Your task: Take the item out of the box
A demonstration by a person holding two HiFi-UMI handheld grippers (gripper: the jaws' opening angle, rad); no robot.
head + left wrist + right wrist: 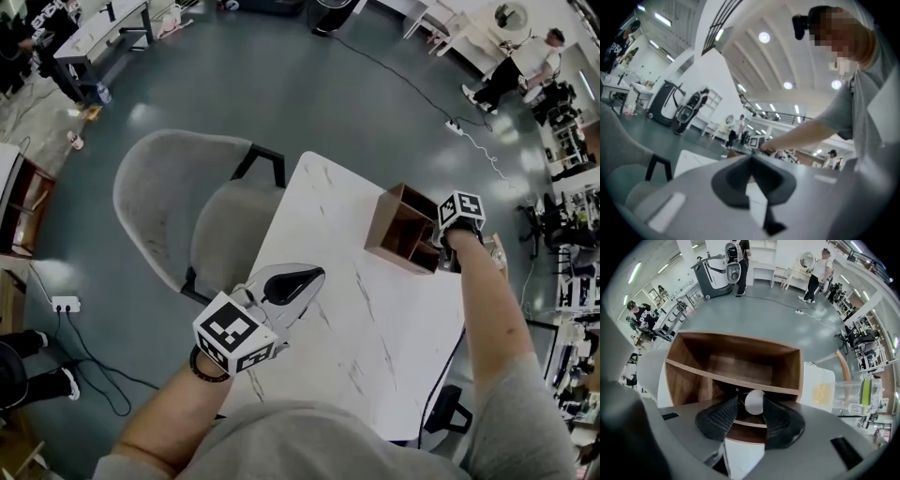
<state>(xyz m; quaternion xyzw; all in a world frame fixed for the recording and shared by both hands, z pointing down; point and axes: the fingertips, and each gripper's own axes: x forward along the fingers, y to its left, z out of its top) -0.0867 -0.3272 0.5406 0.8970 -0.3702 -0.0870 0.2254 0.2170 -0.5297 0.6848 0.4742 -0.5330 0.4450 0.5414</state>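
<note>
A brown wooden box (pixel 405 228) with open compartments lies at the far right of the white marble-look table (pixel 356 328). My right gripper (pixel 441 246) reaches into its near side. In the right gripper view the box (pixel 736 362) fills the middle, and a small white egg-shaped item (pixel 754 401) sits at a lower compartment's mouth between the dark ribbed pads (pixel 719 418) of my right gripper (pixel 751 403), which touch it on both sides. My left gripper (pixel 305 278) hovers at the table's left edge, jaws together and empty; in its own view the left gripper (pixel 751 158) points towards the box.
A grey upholstered chair (pixel 178 206) stands against the table's left side. A clear plastic container (pixel 853 394) with something yellow stands right of the box. A cable and power strip (pixel 455 125) run across the floor beyond. People stand far off in the room.
</note>
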